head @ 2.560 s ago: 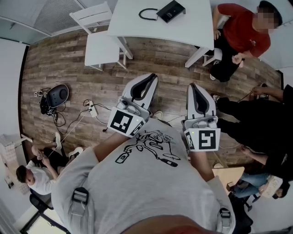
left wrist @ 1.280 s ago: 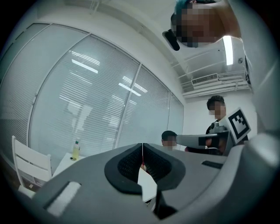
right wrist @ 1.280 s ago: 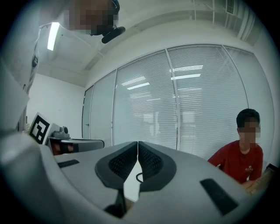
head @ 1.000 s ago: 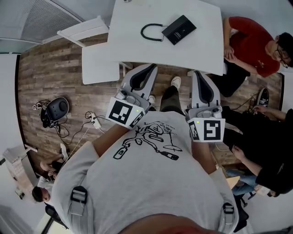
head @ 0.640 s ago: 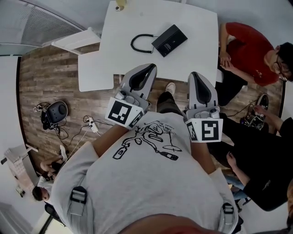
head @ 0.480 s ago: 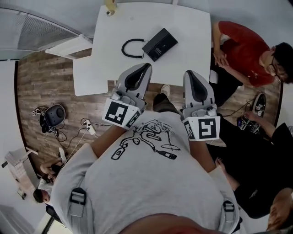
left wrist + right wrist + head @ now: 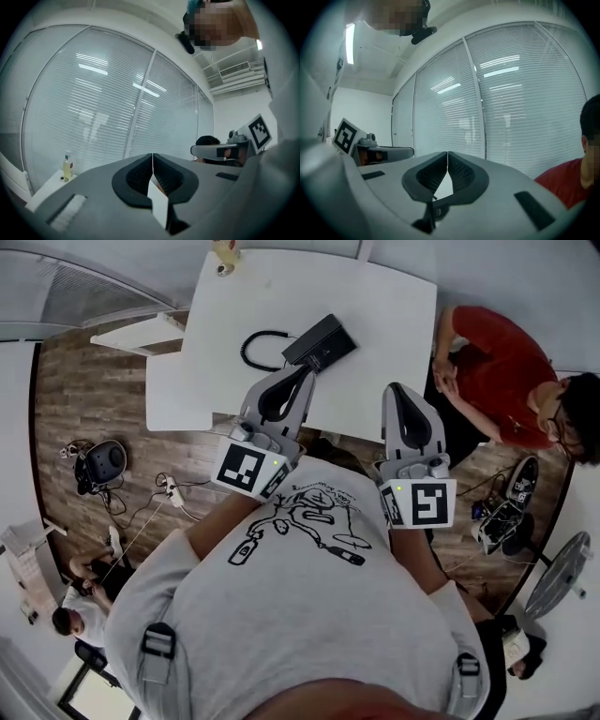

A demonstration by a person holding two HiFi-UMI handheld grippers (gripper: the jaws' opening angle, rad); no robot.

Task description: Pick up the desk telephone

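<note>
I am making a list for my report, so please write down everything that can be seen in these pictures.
table: one, white, top centre of the head view
desk telephone: one, black, on the table, just beyond the left gripper
cord: one, black, looped on the table left of the telephone
bottle: one, yellowish, at the table's far edge
chair: one, white, left of the table
seated person: one, red shirt, right of the table
round device: one, black, on the wooden floor at left, with cables
window blinds: white, behind the table
left gripper: one, grey, fingers shut, empty
right gripper: one, grey, fingers shut, empty
</note>
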